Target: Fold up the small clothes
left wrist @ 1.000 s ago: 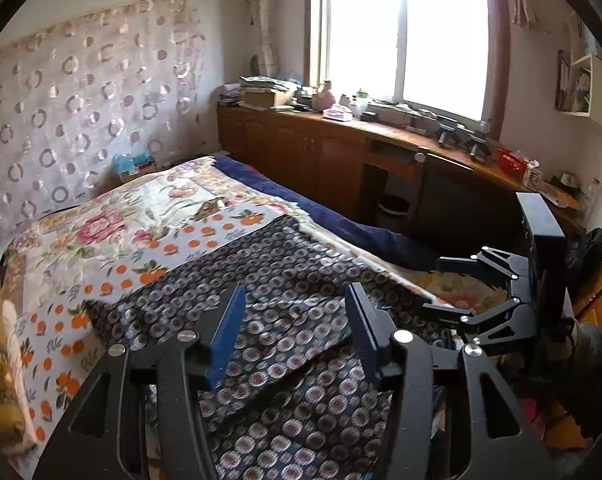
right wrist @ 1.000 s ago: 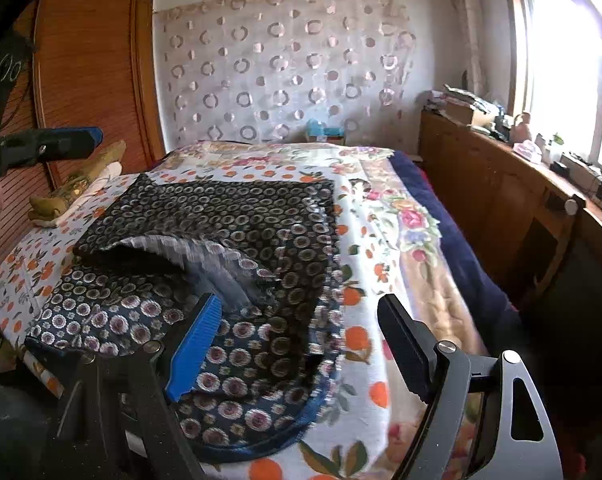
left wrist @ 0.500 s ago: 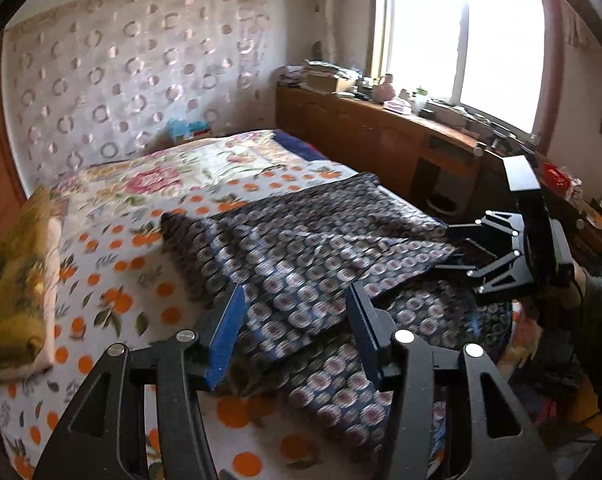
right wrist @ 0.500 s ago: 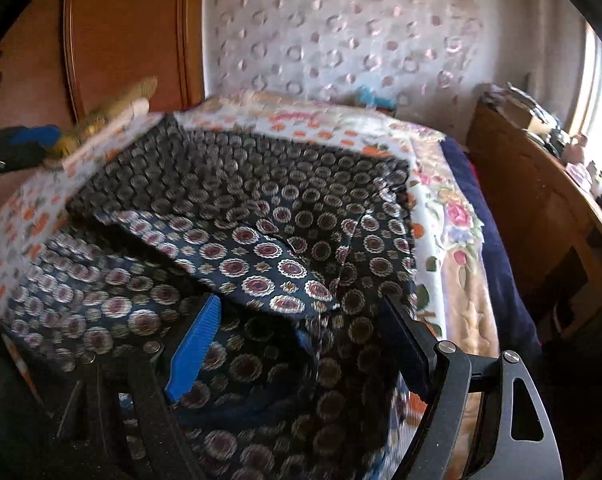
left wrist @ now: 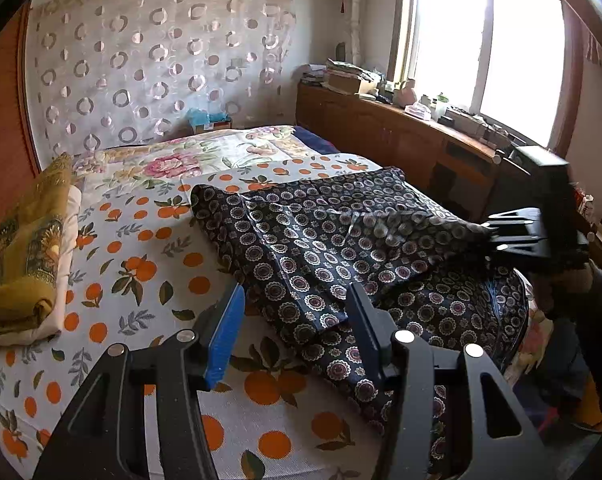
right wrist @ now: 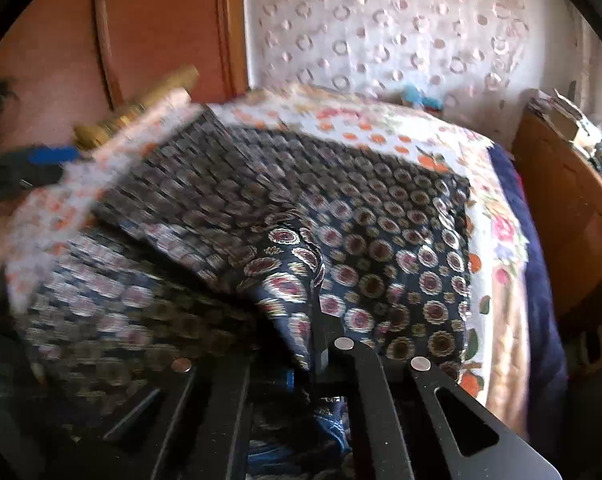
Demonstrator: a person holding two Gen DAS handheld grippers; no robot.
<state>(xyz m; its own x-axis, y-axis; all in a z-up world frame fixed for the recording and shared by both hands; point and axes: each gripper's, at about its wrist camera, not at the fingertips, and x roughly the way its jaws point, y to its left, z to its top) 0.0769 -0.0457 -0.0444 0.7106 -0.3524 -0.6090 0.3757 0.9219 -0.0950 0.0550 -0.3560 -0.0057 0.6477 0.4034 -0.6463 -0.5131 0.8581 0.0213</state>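
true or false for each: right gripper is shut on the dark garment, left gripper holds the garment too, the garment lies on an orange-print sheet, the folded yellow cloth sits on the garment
1. The right gripper is shut on the dark garment. True.
2. The left gripper holds the garment too. False: its jaws stand open, nothing pinched between them.
3. The garment lies on an orange-print sheet. True.
4. The folded yellow cloth sits on the garment. False: it lies apart from it, at the bed's edge on the left of the left wrist view.
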